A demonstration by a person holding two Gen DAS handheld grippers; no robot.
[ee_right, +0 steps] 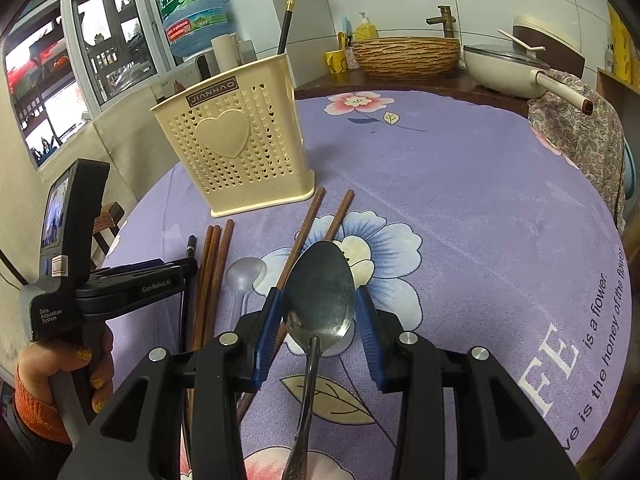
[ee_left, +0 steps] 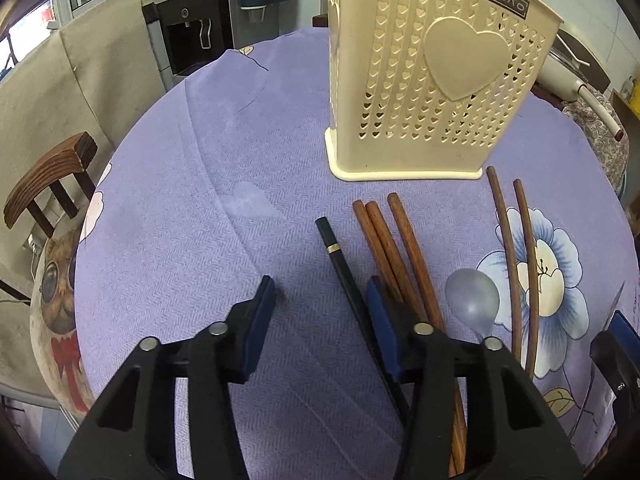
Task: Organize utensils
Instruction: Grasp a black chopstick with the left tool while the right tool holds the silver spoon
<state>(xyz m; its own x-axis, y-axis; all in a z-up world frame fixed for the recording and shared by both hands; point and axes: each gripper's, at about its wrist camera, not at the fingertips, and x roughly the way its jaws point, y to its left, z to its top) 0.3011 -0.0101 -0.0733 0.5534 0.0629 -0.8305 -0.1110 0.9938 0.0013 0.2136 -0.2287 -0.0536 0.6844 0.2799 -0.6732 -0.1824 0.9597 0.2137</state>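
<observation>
Nearest the cream holder's front side, the right tongs [ee_right: 318, 320] carry a metal spoon [ee_right: 320, 292] — its bowl sits between the blue pads, its handle running back under the tool. The pads stand partly apart and seem to touch the bowl's edges, so I take it as held, lifted off the purple cloth of the counter [ee_right: 460, 208].

Beside it, to the holder's left front, the left tongs [ee_left: 320, 320] are lowered over a black chopstick [ee_left: 340, 256]. The stick lies just inside the right-hand pad; the other pad is clear of it, so the jaws are partly open and grip nothing yet.

Between these tools and the holder lie the loose pieces: three reddish chopsticks [ee_left: 384, 240] side by side, a grey plastic spoon [ee_left: 472, 300], and two thinner brown chopsticks [ee_left: 516, 248] that reach almost to the holder's base.

The holder [ee_right: 232, 148] itself stands upright farther back, with one black chopstick [ee_right: 287, 20] already poking out of its top.

So sorting looks barely begun — one piece stowed, one spoon in the air, one chopstick about to be pinched. Next, I would judge, the left pads must close squarely on the thin stick without rolling it, and the spoon must be lifted over the holder's rim and lowered handle-first or bowl-first into a compartment.
</observation>
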